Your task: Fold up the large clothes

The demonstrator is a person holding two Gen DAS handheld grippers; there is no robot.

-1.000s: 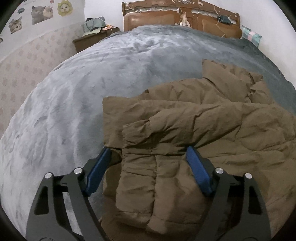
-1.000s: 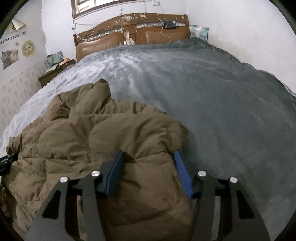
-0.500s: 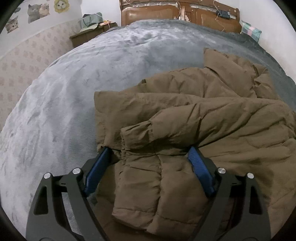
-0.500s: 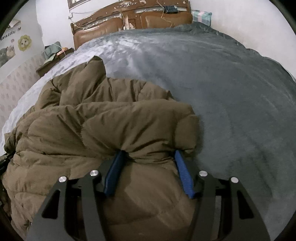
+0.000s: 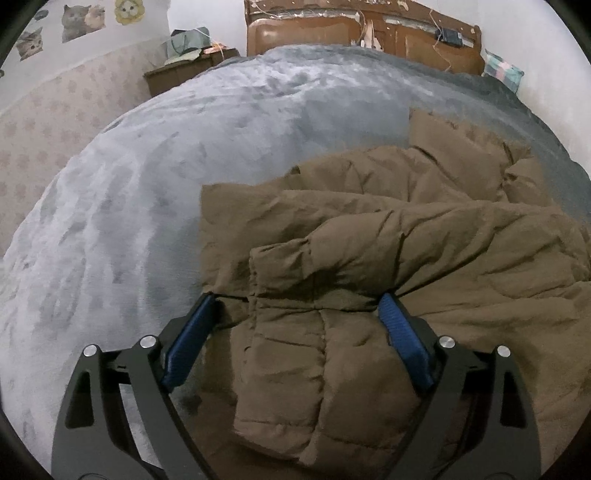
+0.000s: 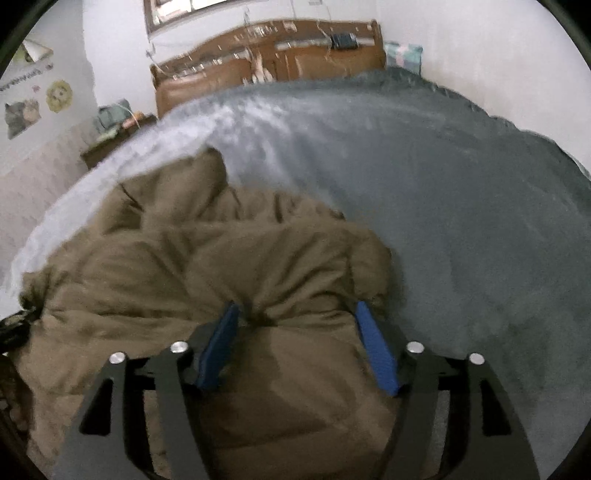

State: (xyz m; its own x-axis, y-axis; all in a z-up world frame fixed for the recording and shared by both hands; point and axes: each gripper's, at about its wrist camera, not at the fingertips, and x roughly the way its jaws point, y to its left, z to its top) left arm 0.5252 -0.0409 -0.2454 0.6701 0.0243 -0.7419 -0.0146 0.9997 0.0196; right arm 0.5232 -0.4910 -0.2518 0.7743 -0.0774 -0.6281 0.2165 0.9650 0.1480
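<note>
A brown puffer jacket [image 5: 424,258] lies bunched on the grey bed cover [image 5: 147,206]. Its folded sleeve end [image 5: 317,354] runs between the blue pads of my left gripper [image 5: 295,332]. The jaws are opening, and a gap shows beside the left pad [image 5: 188,339]. In the right wrist view the jacket [image 6: 184,266] fills the left half. My right gripper [image 6: 299,347] straddles a thick fold of the jacket near its right edge. Its jaws are opening too, while the puffed cloth still touches both pads [image 6: 376,350] and puckers at the left one.
A wooden headboard [image 5: 369,33] stands at the far end of the bed, with a small checked pillow [image 5: 502,70] at its right. A cluttered nightstand [image 5: 181,70] sits by the left wall. Bare cover [image 6: 461,221] spreads to the right of the jacket.
The right gripper's pads stand wider apart than before, and its view has drawn back from the jacket. The left pads have spread slightly; the jacket lies much as it did.
</note>
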